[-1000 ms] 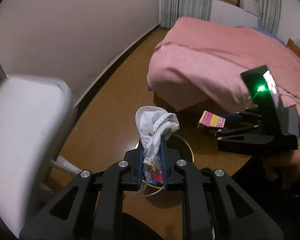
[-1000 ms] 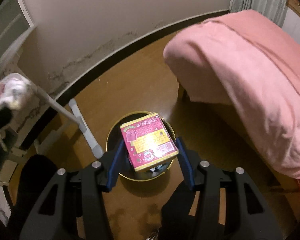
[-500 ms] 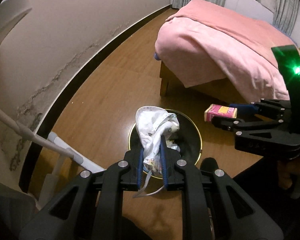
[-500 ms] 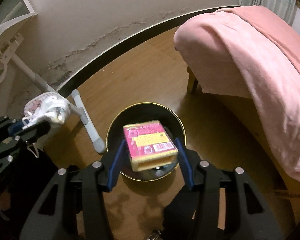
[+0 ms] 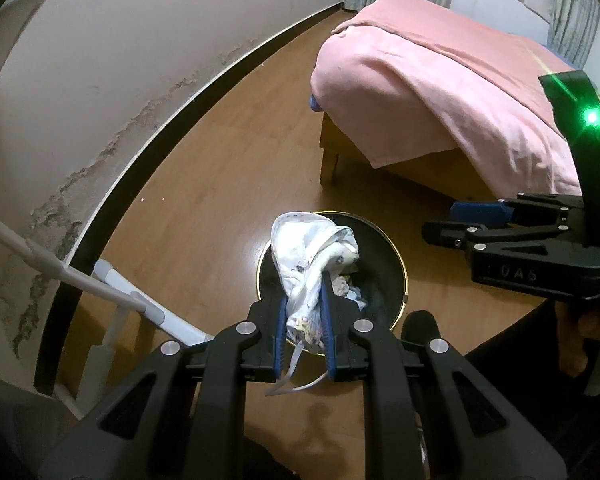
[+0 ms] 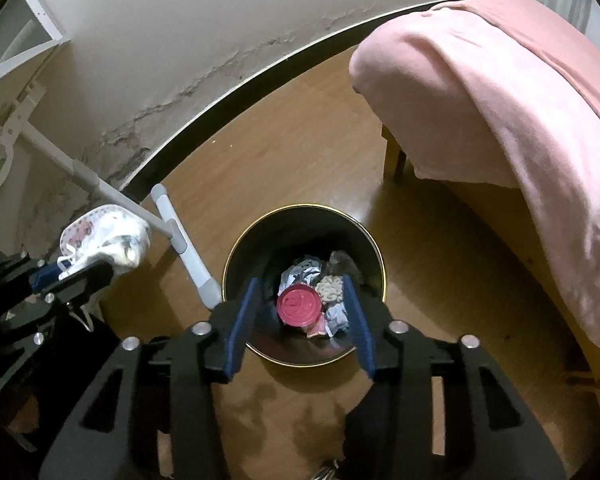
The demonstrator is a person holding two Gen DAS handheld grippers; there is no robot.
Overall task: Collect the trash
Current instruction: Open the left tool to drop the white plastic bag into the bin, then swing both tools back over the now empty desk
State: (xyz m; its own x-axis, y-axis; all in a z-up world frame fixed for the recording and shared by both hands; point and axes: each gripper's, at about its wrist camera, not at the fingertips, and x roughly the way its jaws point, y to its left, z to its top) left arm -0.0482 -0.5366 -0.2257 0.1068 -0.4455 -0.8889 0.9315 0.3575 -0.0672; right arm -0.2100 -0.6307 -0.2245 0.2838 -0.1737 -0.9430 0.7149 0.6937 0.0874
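A: Item one, left gripper (image 5: 306, 312)?
B: Blue pads clamped on a crumpled white face mask (image 5: 314, 252) with a small print; its ear loop dangles below the fingers. It is held above the near rim of the bin, not inside.

A: Item two, right gripper (image 6: 300, 316)?
B: Jaws opening, nothing between the pads. It points down over the mouth of the bin.

A: Item three, the bin?
B: Round black waste bin (image 6: 374, 264) with a gold rim, standing on the floor. Inside: a pink round lid (image 6: 299, 304), crumpled paper (image 6: 300, 274), a pale lumpy scrap (image 6: 330, 289), and a corner of pink packaging under the lid.

A: Surface and room?
B: Brown wood-look floor (image 5: 220, 184), glossy. Pale wall (image 6: 188, 32) with flaking, stained plaster above a dark skirting board (image 5: 148, 160). Curtains at the far end.

A: Surroundings?
B: A bed (image 5: 440, 92) under a pink blanket, just beyond the bin, one wooden leg showing. A white tubular frame (image 6: 180, 240) slants down left of the bin, its foot close beside the rim. A hand (image 5: 584, 332) grips the right tool at the frame's edge.

A: Obstructions?
B: The frame's foot crowds the bin's left side; the mouth is open from above.
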